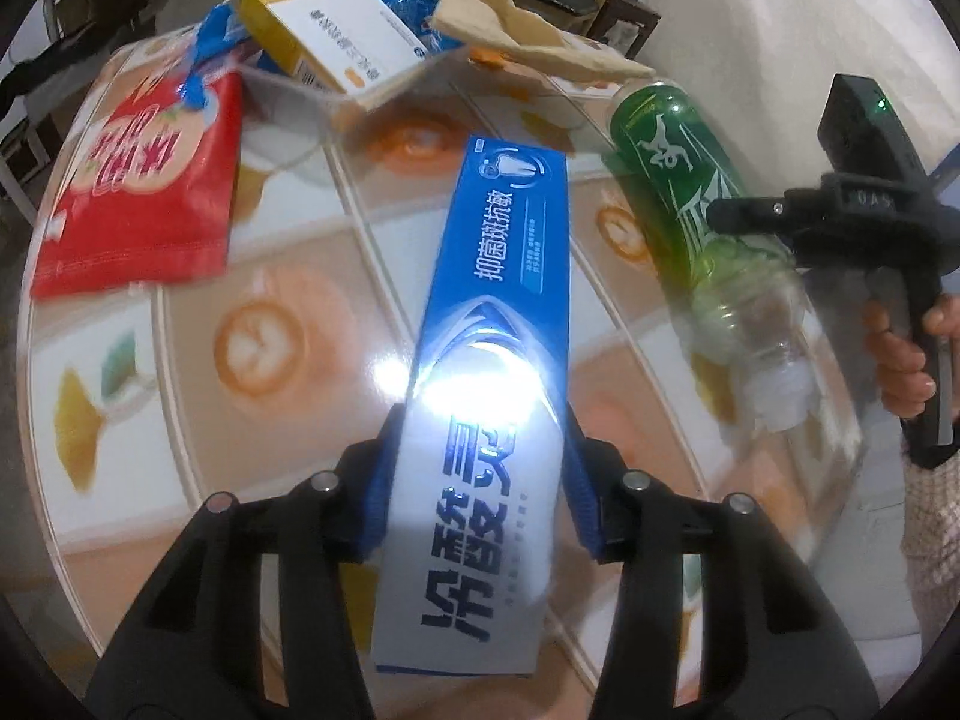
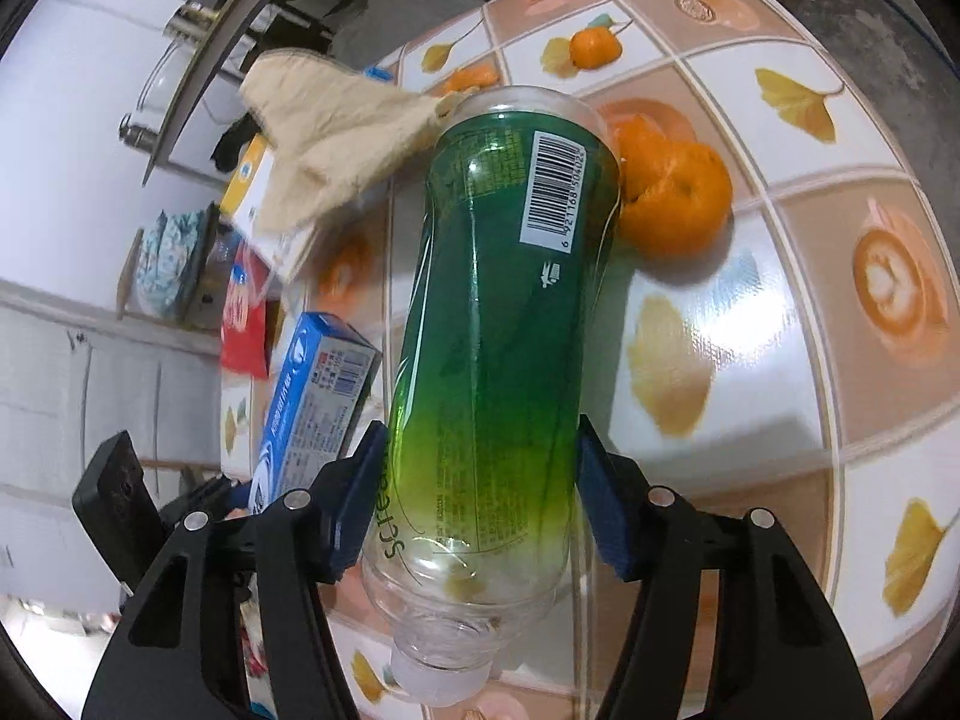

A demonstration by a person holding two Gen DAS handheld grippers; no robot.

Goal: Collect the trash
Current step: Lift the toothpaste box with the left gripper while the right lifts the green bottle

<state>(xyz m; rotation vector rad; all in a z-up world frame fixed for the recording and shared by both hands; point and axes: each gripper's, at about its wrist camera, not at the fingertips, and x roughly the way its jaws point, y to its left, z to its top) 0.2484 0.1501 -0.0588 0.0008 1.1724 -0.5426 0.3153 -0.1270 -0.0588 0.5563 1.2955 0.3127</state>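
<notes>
1. One desk (image 2: 750, 324) with a tiled coffee-and-leaf pattern carries everything.
2. One green bottle (image 2: 498, 324), pinched near its neck by the right gripper's (image 2: 477, 498) fingers.
3. One blue toothpaste box (image 1: 486, 372), pinched by the left gripper's (image 1: 477, 480) fingers.
4. One red pouch (image 1: 144, 180) lies on the desk.
5. One yellow-and-white box (image 1: 336, 24).
6. One peeled orange (image 2: 672, 198) beside the bottle's base.

Bare tabletop (image 2: 750, 360) rightward; orange (image 2: 672, 198) beyond bottle (image 2: 498, 330)
</notes>
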